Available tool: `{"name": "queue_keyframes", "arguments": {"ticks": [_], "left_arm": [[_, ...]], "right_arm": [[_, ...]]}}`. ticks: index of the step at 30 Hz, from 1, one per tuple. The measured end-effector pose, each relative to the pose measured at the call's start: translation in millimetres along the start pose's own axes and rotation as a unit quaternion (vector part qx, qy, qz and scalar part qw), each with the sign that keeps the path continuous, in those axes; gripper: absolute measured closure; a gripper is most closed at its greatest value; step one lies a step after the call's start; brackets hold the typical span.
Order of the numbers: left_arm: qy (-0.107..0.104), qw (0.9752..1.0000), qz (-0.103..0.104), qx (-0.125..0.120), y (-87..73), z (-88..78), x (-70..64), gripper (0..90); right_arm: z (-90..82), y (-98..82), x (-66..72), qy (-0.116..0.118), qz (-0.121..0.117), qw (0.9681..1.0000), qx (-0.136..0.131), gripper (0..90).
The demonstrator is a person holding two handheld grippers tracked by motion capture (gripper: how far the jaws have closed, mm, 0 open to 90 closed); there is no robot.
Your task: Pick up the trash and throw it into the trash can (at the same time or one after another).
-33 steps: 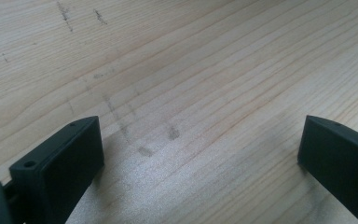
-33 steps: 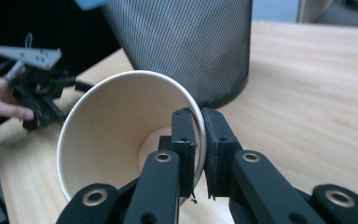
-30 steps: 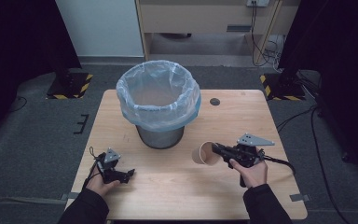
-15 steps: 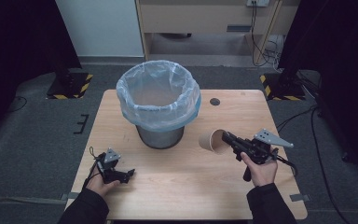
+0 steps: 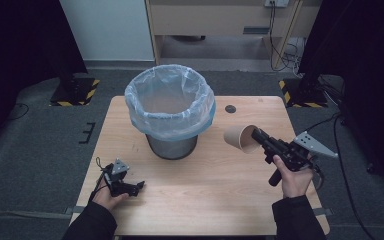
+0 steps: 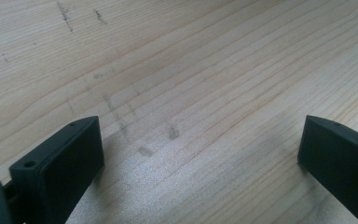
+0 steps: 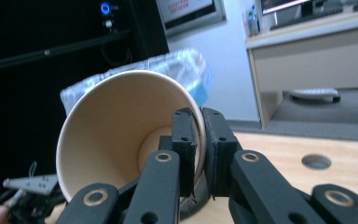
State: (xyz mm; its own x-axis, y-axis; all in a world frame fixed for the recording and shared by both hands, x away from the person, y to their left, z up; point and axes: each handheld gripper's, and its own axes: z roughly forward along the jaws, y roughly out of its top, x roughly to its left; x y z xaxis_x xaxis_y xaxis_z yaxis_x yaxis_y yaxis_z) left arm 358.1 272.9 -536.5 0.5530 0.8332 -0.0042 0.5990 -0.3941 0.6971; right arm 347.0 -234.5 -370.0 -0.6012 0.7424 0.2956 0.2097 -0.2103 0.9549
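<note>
The right claw (image 5: 258, 136) pinches a paper cup (image 5: 240, 138) by its rim (left claw (image 6: 200, 154) open on the surface (image 5: 220, 185)) beside the bin (image 5: 170, 107); that thin grip could slip.

bin (image 5: 171, 117) mid-table (image 5: 200, 200) | cup (image 5: 240, 138) right of bin, off table

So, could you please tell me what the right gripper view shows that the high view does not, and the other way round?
The right gripper view alone shows one jaw inside the paper cup and one outside, pinching its wall, plus screens on the far wall. The high view alone shows the whole table, the left gripper resting near its front left edge, and both forearms. Both show the right gripper shut on the cup, the lined bin beyond it, and the round hole in the tabletop.
</note>
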Motion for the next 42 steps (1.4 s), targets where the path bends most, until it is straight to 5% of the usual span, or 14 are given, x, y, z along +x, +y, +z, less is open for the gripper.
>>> {"name": "queue_keyframes", "arguments": {"ticks": [17,42], "left_arm": [[0.000,1.0000,0.000,0.000,0.0,0.0,0.0,0.0],[0.000,1.0000,0.000,0.000,0.0,0.0,0.0,0.0]], "right_arm": [[0.5,39.4,5.5,0.008,0.004,0.9968,-0.079,84.6],[47.1,74.5,24.7,0.016,-0.010,0.9944,-0.104,84.7]]}}
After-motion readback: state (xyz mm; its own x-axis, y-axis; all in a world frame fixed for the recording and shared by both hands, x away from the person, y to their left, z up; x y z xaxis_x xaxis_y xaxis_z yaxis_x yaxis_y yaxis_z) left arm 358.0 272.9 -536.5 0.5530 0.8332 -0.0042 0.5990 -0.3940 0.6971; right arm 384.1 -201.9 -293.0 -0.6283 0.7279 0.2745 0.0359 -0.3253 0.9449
